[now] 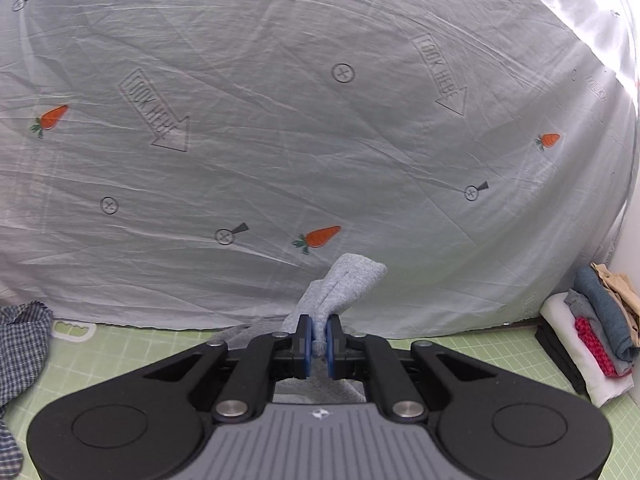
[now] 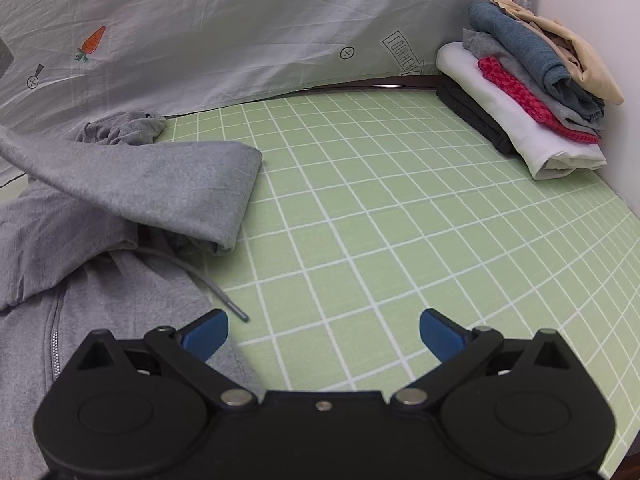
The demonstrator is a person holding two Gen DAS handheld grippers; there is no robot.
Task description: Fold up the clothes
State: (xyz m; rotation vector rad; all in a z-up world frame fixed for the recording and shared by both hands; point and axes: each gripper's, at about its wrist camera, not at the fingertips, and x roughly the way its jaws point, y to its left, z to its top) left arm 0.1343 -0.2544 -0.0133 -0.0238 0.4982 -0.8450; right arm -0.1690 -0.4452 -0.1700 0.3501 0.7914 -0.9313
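Note:
A grey zip hoodie (image 2: pixel 80 240) lies on the green grid mat (image 2: pixel 400 220) at the left of the right wrist view, one sleeve (image 2: pixel 160 176) folded across it and a drawstring (image 2: pixel 216 292) trailing out. My left gripper (image 1: pixel 319 340) is shut on a fold of the grey hoodie (image 1: pixel 348 280), whose cuff sticks up past the blue pads. My right gripper (image 2: pixel 324 332) is open and empty, low over the mat just right of the hoodie's zip edge.
A stack of folded clothes (image 2: pixel 532 92) sits at the mat's far right corner against the wall; it also shows in the left wrist view (image 1: pixel 592 332). A carrot-print sheet (image 1: pixel 280 120) hangs behind the mat. A blue checked garment (image 1: pixel 20 352) lies at the left.

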